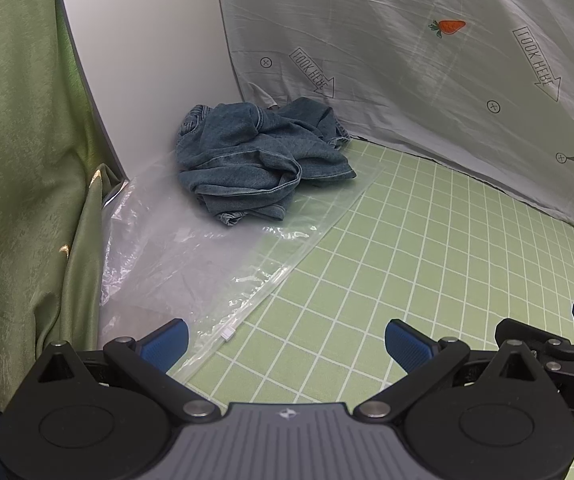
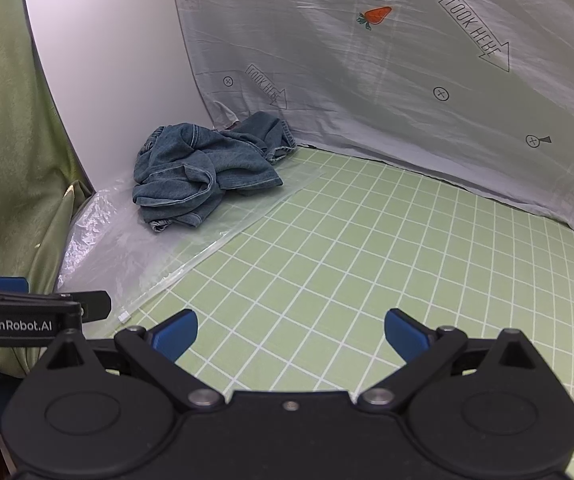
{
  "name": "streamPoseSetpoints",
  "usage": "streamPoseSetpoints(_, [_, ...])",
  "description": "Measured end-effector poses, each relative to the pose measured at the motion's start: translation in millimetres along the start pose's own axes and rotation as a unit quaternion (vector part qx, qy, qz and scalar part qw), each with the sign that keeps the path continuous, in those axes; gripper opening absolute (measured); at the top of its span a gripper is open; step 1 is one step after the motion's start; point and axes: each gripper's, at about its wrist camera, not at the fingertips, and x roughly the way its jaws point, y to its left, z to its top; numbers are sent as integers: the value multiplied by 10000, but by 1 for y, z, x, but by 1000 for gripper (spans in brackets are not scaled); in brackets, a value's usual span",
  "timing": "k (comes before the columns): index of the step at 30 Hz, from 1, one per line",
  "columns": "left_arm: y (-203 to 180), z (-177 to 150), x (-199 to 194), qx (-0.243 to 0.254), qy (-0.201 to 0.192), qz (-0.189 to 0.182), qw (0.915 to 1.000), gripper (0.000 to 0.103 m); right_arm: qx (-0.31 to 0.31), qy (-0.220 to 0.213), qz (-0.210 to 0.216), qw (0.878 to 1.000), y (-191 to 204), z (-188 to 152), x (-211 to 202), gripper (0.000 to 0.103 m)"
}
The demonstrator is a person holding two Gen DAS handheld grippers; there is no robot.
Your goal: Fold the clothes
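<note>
Denim garment (image 1: 257, 160) crumpled in heap at far left corner, lying on clear plastic bag (image 1: 191, 264) spread over green grid mat (image 1: 427, 248). Grey carrot-print sheet (image 1: 407, 40) hangs behind; white board (image 1: 139, 48) stands at left. Left gripper (image 1: 286, 340) low over mat near bag's edge, fingers spread wide, holding nothing. Right gripper (image 2: 291, 330) beside it, likewise wide open, empty. Both well apart from denim.
</note>
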Motion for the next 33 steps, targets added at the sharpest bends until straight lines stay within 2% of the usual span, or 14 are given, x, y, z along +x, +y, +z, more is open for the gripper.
streamPoseSetpoints(33, [3, -1, 3, -4, 28, 29, 10000, 103, 35, 6, -3, 10000, 0, -5, 1, 100])
